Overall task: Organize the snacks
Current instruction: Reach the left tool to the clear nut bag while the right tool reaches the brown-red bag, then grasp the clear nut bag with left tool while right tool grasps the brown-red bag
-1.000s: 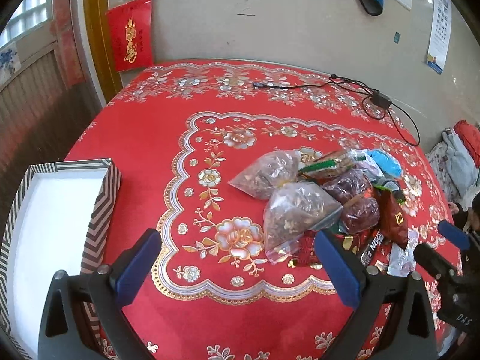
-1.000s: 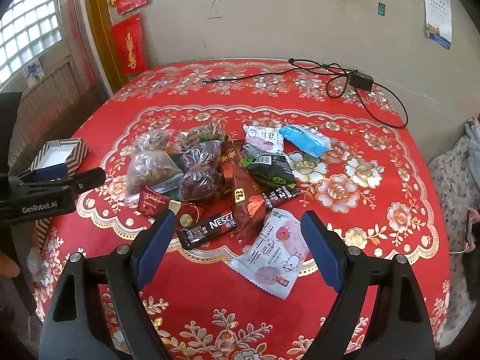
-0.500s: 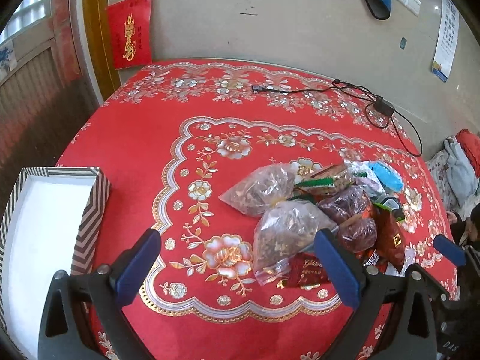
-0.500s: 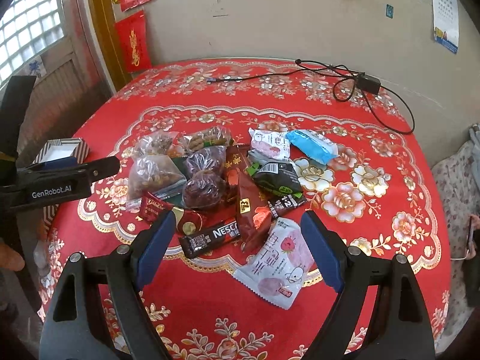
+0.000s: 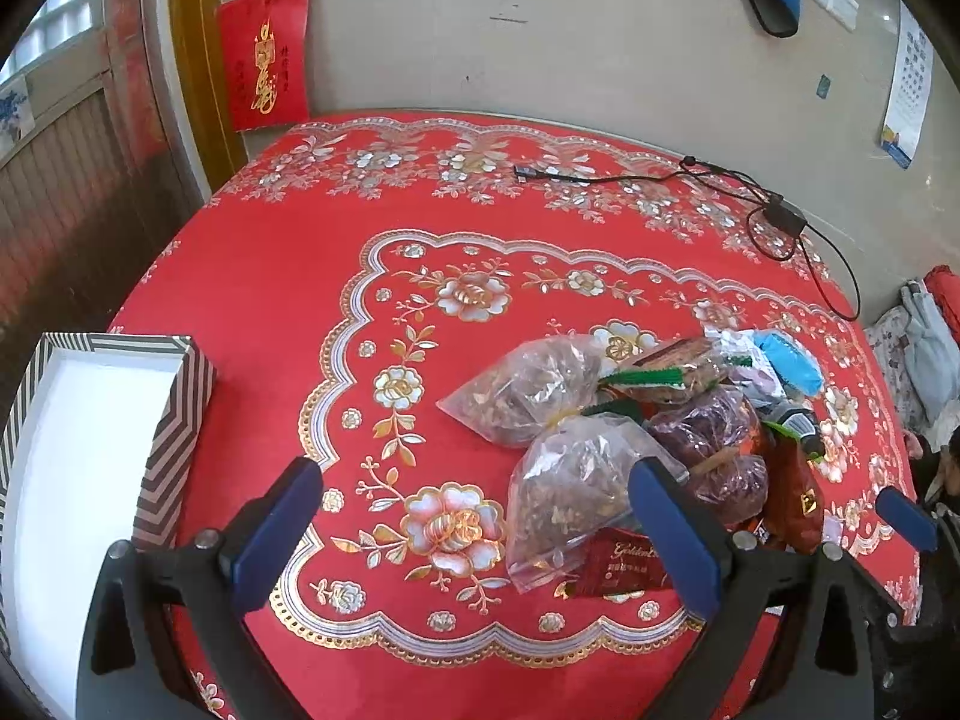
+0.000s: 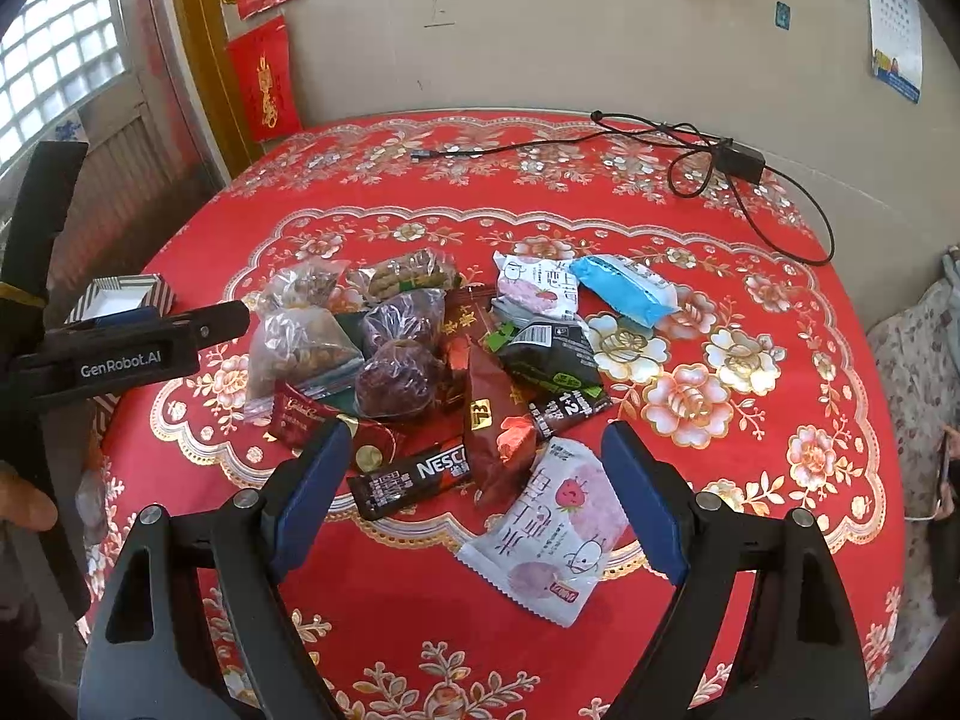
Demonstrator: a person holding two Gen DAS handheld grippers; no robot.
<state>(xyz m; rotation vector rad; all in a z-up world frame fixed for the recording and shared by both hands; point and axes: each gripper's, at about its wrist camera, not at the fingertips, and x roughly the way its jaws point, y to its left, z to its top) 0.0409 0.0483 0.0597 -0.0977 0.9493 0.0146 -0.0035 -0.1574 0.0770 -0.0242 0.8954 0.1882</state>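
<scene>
One Nescafé stick lengthwise left-right.

Glossy wrappers on a shiny patterned cloth

Your counter wears a smooth red cloth with metallic gold and silver flower print. Clear crinkled plastic bags show rough brown contents; the white pink-printed packet and Nescafé stick look like glossy foil. The striped box at the left edge looks like matt card. Your left tongs and right tongs have matt black plastic arms with smooth blue pads.
</scene>
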